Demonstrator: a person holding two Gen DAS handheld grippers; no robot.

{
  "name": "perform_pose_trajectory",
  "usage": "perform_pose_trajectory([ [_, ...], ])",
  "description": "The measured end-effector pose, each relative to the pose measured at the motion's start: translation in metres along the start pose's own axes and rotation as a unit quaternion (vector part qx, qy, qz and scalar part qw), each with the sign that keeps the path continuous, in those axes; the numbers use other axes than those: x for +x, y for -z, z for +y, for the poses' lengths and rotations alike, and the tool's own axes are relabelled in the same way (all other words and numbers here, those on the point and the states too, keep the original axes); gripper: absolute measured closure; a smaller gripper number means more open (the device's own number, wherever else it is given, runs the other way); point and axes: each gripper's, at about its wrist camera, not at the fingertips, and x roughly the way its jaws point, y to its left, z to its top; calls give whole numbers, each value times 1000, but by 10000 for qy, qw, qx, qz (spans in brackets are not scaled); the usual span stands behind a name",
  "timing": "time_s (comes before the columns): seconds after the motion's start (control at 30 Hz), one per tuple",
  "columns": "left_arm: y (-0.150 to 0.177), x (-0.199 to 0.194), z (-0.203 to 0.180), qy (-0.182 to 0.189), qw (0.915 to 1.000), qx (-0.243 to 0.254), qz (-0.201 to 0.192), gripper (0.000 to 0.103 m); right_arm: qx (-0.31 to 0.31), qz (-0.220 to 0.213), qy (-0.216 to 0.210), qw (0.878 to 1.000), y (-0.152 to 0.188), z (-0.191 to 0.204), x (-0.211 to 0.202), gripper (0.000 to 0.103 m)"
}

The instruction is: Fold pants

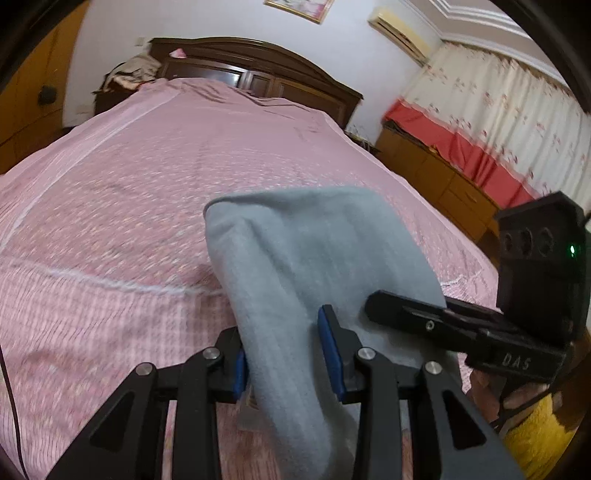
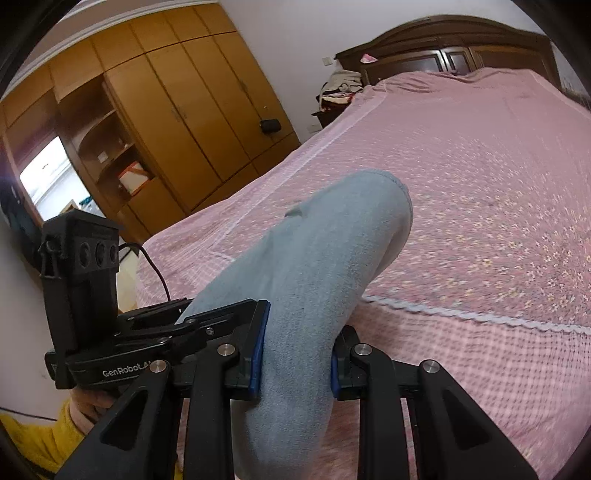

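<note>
Right wrist: pants [image 2: 314,266] clamped between right tongs [image 2: 297,350] (bed [image 2: 480,166] below).

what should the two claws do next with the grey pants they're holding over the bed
Probably carry the grey pants forward and lower them flat onto the pink bedspread. Both the left claw and right claw clamp bunched fabric held above the bed, nothing laid out yet.

Bedroom. Pink patterned bedspread [image 1: 184,177] fills mid-frame; dark wooden headboard [image 1: 258,70] at top against white wall [image 1: 207,22]. Floral curtains [image 1: 498,107] upper right, air conditioner [image 1: 402,27] above. Orange-brown wardrobe [image 2: 177,110] upper left in right wrist view.
</note>
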Motion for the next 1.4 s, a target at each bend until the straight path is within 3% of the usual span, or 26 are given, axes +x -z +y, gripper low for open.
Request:
perform_pose_trajectory([
  [0.2,1,49,-3,-119,9990,320,298,68,495,57,46,9987,3,-49,13,76],
  [0.43,17,84,12,-147,9977,331,569,56,576,529,766,9940,27,-75,36,70],
  [0.73,33,53,6,-526,9963,452,513,52,516,403,1326,9890,35,-55,30,47],
  [1.03,55,16,-2,-771,9946,497,483,52,788,322,1421,9862,60,-48,-2,44],
  [1.2,70,18,3,-1004,9915,644,521,47,855,328,1398,9859,78,-48,-11,42],
  [1.4,84,17,19,-1037,9923,353,576,42,666,253,1604,9845,93,-41,-8,39],
])
